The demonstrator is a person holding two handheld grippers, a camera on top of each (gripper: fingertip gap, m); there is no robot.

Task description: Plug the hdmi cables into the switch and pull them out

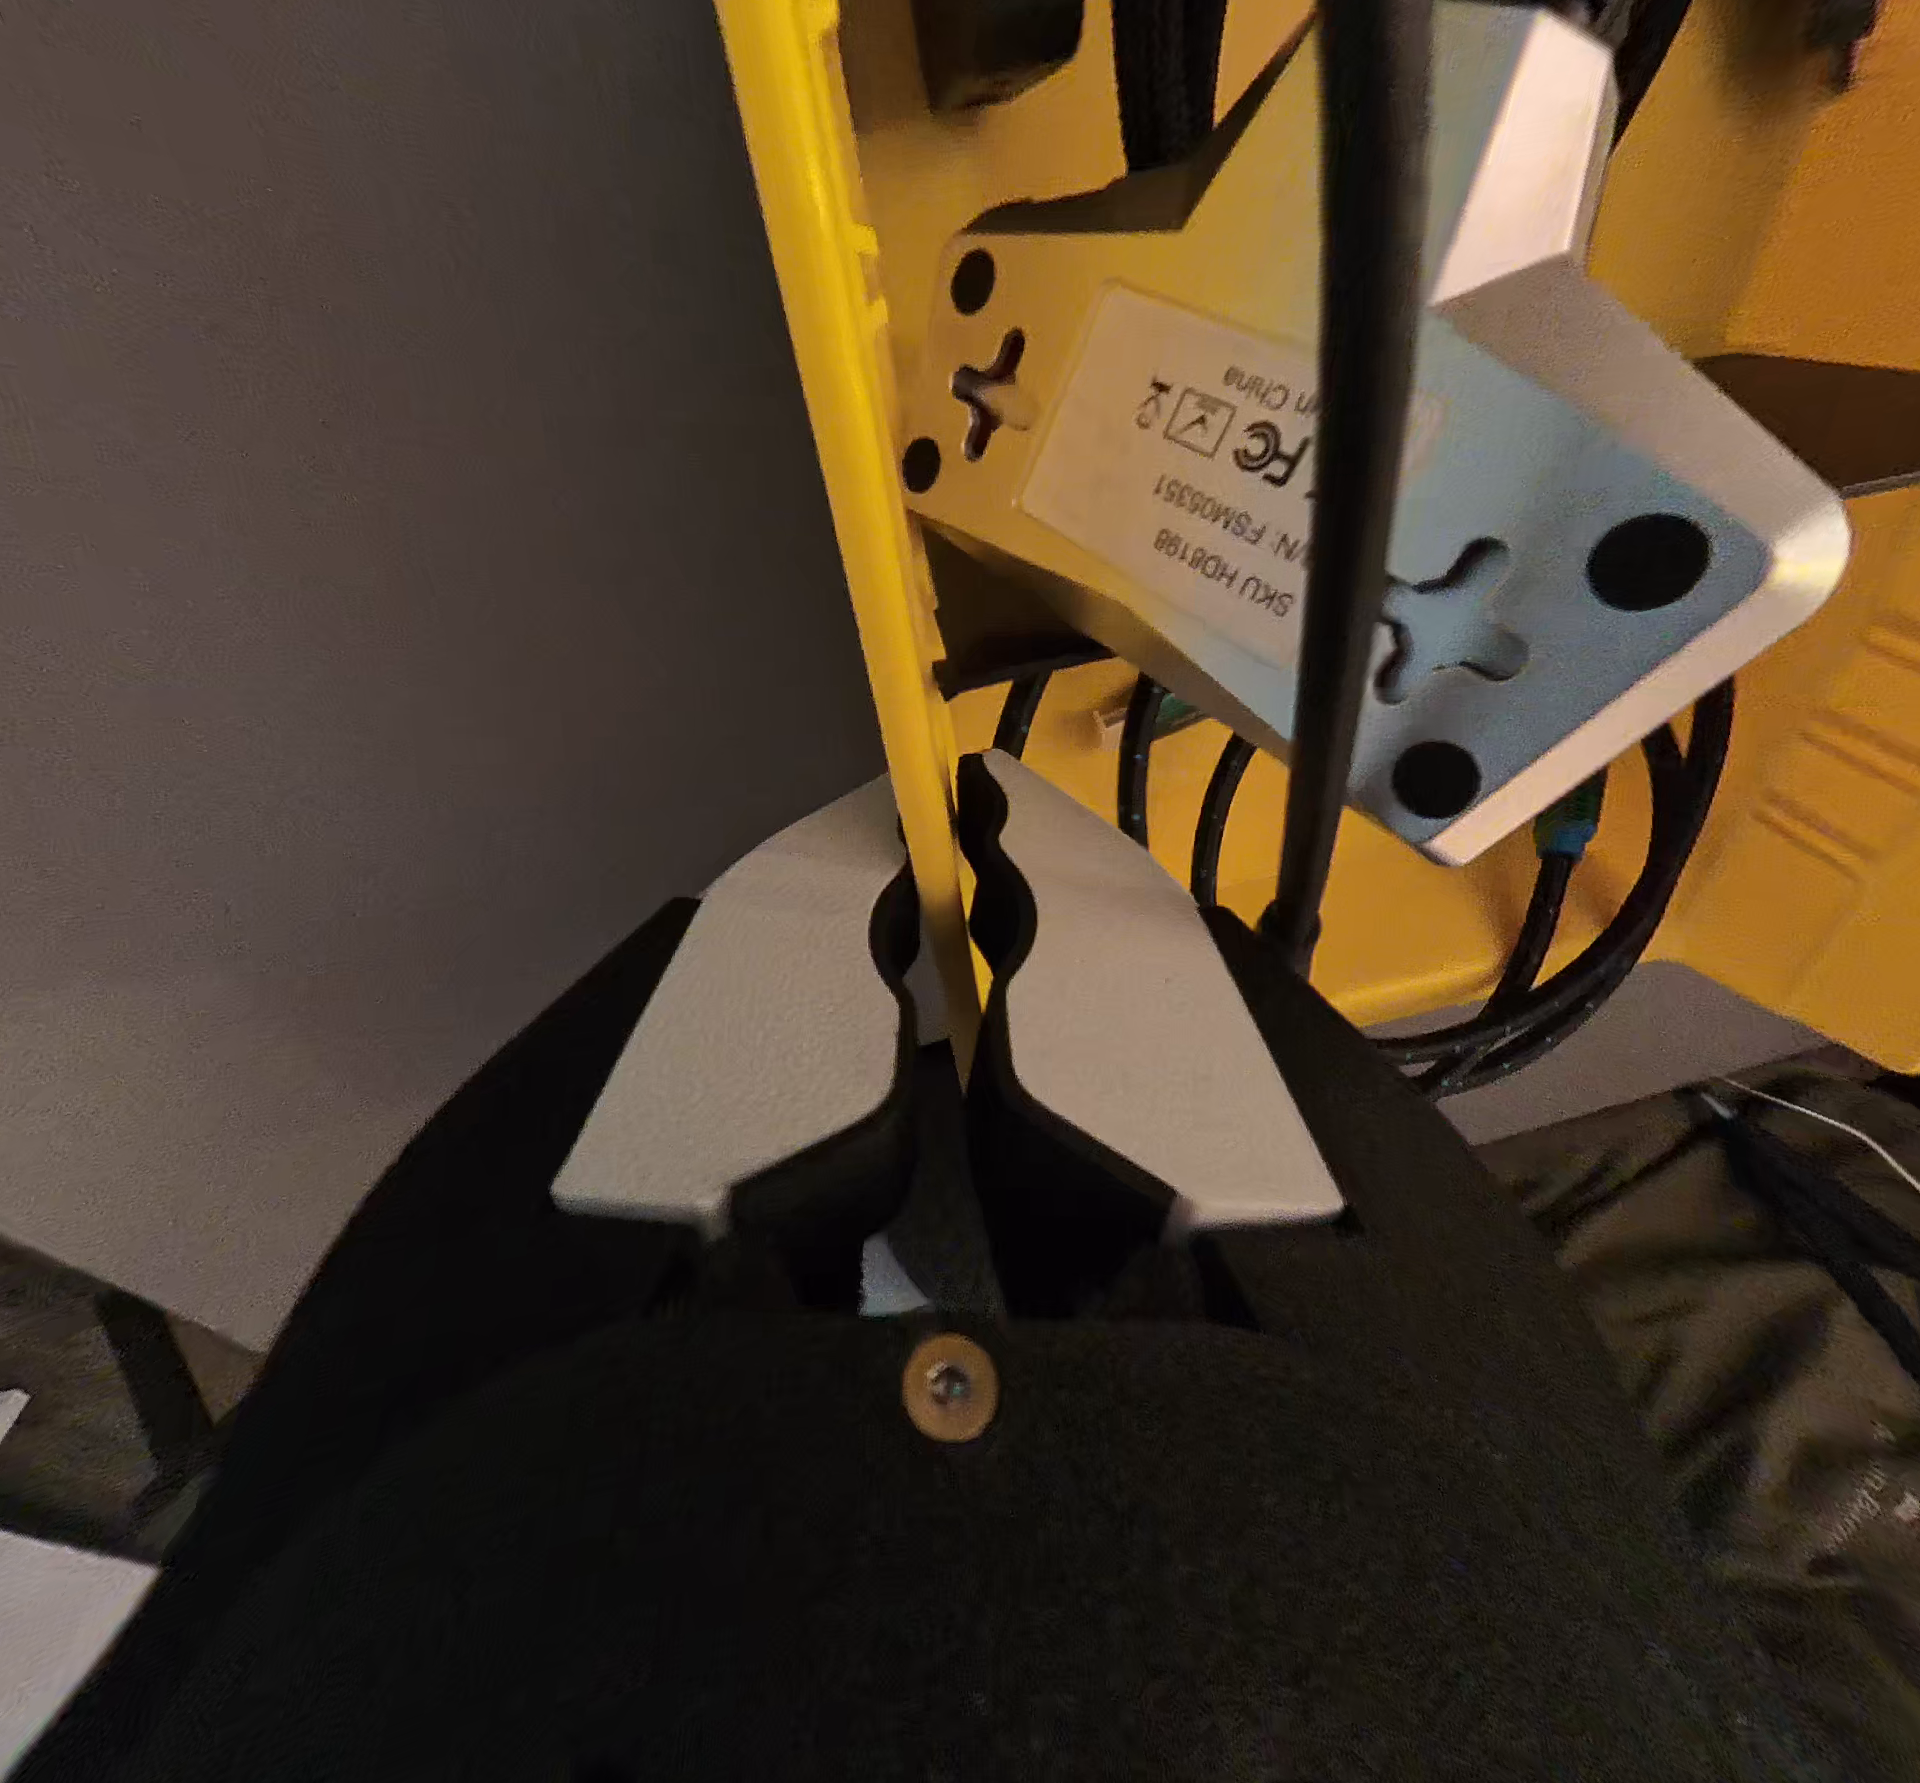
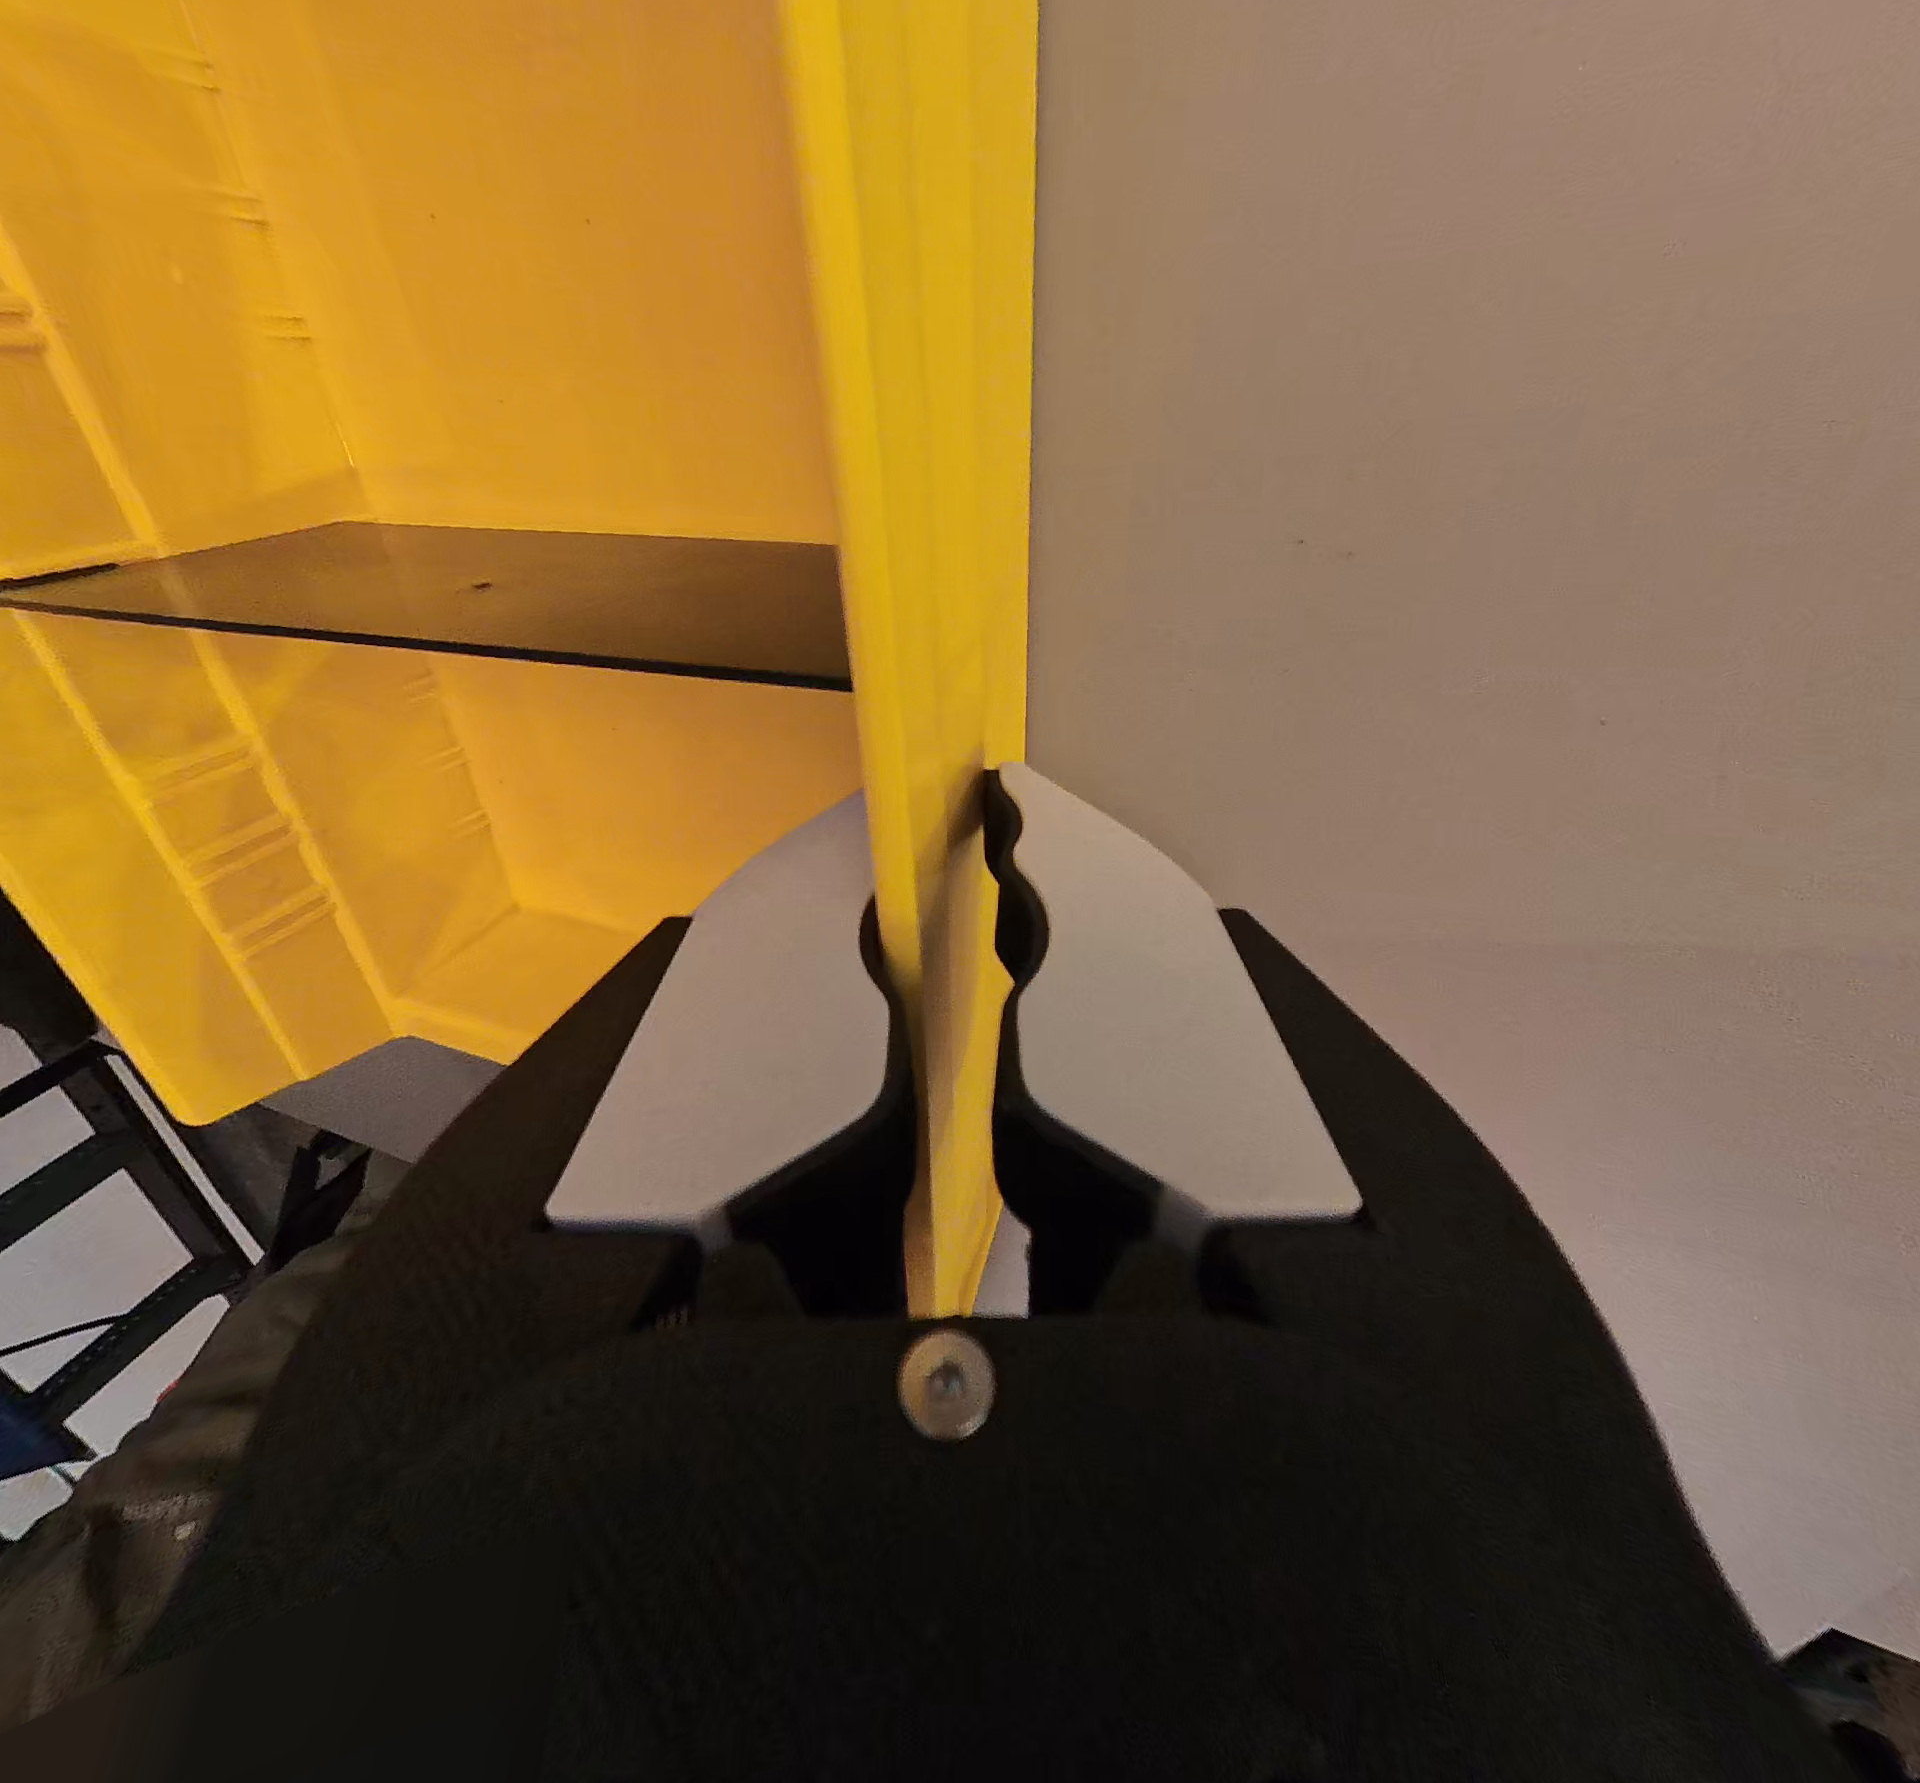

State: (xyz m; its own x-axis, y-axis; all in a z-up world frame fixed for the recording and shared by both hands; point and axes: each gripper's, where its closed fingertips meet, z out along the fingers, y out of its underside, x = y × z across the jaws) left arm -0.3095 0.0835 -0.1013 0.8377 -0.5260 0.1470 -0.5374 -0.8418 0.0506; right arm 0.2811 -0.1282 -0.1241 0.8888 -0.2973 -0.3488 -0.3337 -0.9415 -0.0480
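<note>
Left gripper (image 1: 940, 912), black body with grey finger plates, is clamped on the thin rim of the yellow plastic bin (image 1: 831, 403), lower centre of the left wrist frame. Right gripper (image 2: 940, 912) is likewise closed on a yellow bin wall, lower centre of its frame.

Beyond the left fingers, centre right, the silver metal HDMI switch box (image 1: 1538, 528) lies tilted inside the bin, label side up. Black braided HDMI cables (image 1: 1621, 912) are looped beneath it; whether any is plugged in cannot be told. A black divider plate (image 2: 540, 606) is seen mid-left in the right view.

Judgement: bin is being carried or tipped. Both grips should be kept level and firm, and motion slow, so the switch is not slid against the cables.
</note>
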